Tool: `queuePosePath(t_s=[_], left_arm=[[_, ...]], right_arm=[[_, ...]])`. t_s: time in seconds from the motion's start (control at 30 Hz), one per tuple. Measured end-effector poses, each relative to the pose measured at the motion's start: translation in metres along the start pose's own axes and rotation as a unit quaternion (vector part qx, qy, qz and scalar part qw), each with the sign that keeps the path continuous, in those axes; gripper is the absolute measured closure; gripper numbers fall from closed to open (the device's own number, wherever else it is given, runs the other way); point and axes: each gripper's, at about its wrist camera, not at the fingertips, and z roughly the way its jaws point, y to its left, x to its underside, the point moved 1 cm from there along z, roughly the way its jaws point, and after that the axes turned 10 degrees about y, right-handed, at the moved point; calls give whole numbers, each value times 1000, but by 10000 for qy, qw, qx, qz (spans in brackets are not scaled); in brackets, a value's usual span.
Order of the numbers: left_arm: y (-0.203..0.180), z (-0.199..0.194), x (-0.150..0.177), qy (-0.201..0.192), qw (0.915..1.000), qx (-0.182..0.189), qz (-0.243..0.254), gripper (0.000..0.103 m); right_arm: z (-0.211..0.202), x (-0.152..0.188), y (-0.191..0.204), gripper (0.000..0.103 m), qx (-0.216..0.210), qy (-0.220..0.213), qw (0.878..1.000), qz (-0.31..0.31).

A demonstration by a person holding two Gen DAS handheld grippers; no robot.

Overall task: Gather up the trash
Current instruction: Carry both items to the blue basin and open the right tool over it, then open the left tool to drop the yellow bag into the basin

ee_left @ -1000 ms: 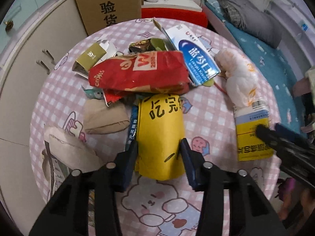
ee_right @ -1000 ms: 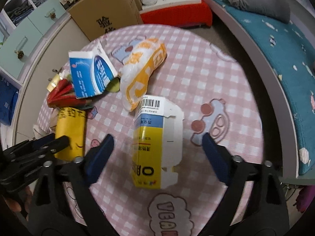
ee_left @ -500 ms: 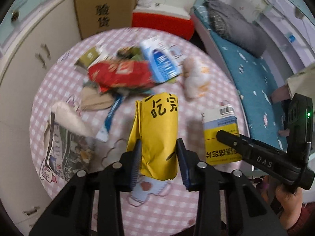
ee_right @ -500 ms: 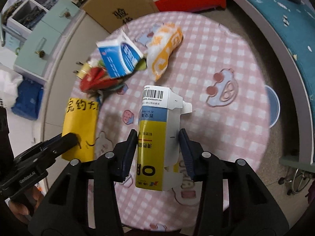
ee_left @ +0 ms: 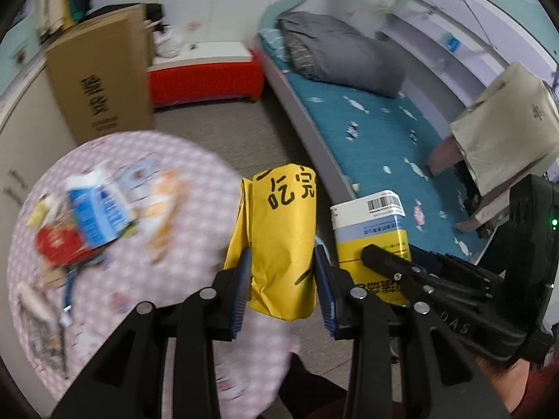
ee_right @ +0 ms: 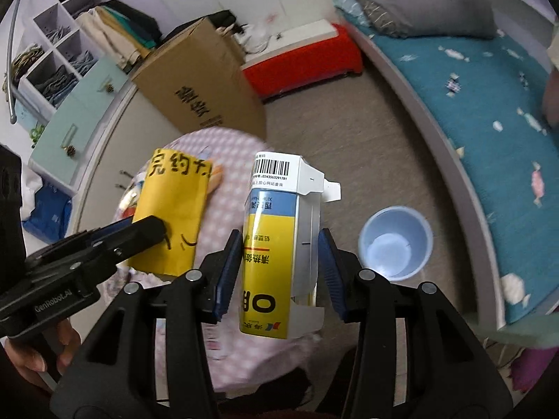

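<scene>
My left gripper (ee_left: 283,286) is shut on a yellow paper bag (ee_left: 284,230) with black writing and holds it in the air beyond the table's right edge. My right gripper (ee_right: 279,272) is shut on a yellow, blue and white carton box (ee_right: 276,241) with a barcode, also lifted. The box shows in the left wrist view (ee_left: 375,230), the bag in the right wrist view (ee_right: 171,216). A light blue bin (ee_right: 396,241) stands on the floor to the right of the box. More trash, including a blue-white pack (ee_left: 94,213) and a red wrapper (ee_left: 57,246), lies on the round pink table (ee_left: 139,272).
A tall cardboard box (ee_left: 99,83) stands beyond the table. A red-and-white bench (ee_left: 206,70) is at the back. A bed with a teal sheet (ee_left: 377,139) and a grey pillow curves along the right. A cabinet (ee_right: 87,132) is on the left.
Both grippers have lifted their items off the table and swung right, away from the table toward the floor. The blue bin has come into the right wrist view.
</scene>
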Motion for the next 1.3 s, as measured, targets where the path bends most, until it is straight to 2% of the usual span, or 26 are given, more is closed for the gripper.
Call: queuePosePath(t_s=[0.13, 0.23, 0.33, 0.37, 0.4, 0.5, 0.87, 1.17, 1.27, 1.3], left_arm=[[-53, 24, -26, 18, 9999, 75, 147, 68], [-76, 39, -41, 30, 9998, 30, 187, 68], [-95, 49, -56, 36, 9997, -5, 224, 68], [-99, 52, -59, 40, 9997, -15, 240, 68], [-105, 55, -62, 45, 9996, -21, 263, 68], [-118, 65, -74, 85, 9993, -60, 356, 68], [-159, 98, -99, 316, 9968, -36, 737, 67], [-184, 107, -112, 342, 9941, 8, 1032, 65], [-190, 108, -115, 287, 9941, 21, 1049, 60], [-189, 107, -116, 286, 9941, 29, 1046, 49]], right_arm=[[-16, -15, -45, 58, 94, -101, 9999, 19], [-26, -26, -74, 56, 163, -205, 9996, 43], [-29, -36, -99, 48, 202, -328, 9992, 86], [-28, -41, -108, 36, 195, -341, 9992, 104], [-27, -45, -117, 32, 243, -350, 9990, 147], [-29, -53, -137, 31, 211, -380, 9987, 276], [-57, -57, -166, 23, 553, -748, 9946, 459], [-73, -58, -190, 15, 764, -1019, 9892, 727], [-77, -57, -193, 14, 798, -1118, 9873, 792], [-79, -57, -194, 13, 822, -1151, 9867, 805]])
